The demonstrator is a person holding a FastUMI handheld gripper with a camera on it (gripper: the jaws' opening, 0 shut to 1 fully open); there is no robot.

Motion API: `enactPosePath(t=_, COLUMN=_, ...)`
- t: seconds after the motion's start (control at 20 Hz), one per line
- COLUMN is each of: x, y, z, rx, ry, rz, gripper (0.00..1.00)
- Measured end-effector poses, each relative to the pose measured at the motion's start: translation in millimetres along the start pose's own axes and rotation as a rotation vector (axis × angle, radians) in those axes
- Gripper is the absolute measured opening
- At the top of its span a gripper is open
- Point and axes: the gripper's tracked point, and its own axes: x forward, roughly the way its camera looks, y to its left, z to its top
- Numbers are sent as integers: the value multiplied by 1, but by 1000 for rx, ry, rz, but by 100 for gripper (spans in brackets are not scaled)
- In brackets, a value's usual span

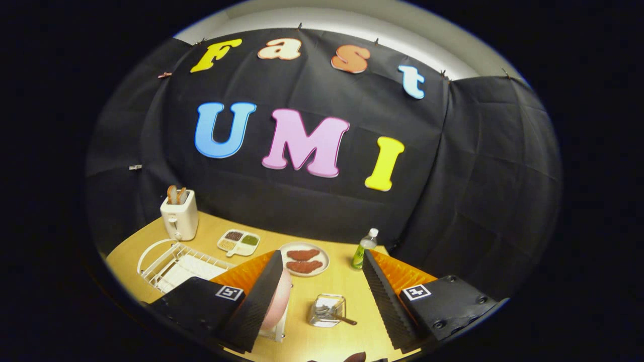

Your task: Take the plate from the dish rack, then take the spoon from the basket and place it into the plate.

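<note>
White wire dish rack (173,264) sits at the counter's (347,294) left below a white toaster (179,215). A pink round plate (278,301) stands just inside the left finger. The gripper's (322,296) fingers gape wide, holding nothing. Between them a clear square basket (327,310) holds the metal spoon (338,317); beyond lies a white plate of brown patties (304,259).

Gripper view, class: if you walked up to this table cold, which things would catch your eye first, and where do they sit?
The gripper spreads its fingers wide and open above the wooden table. A pink plate stands against the inner side of the left finger, and the clear basket holding a spoon sits on the table between the fingers. Beyond them lie a plate of meat, a green bottle and a white toaster with toast.
</note>
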Motion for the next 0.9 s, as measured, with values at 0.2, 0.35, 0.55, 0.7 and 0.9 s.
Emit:
enactPosePath(t=0.2, x=28, y=23, z=-38, rx=49, ry=170, rz=38, gripper=98)
enactPosePath(t=0.35, x=53, y=38, z=-72, rx=52, ry=281, rz=47, gripper=96)
enactPosePath(t=0.55, x=76, y=54, z=-122, rx=82, ry=426, rz=34, gripper=85)
enactPosePath(t=0.7, x=86, y=58, z=-146, rx=126, ry=511, rz=-7, gripper=59)
enactPosePath(t=0.9, x=89, y=44, z=-149, rx=123, ry=534, rz=-117, gripper=29)
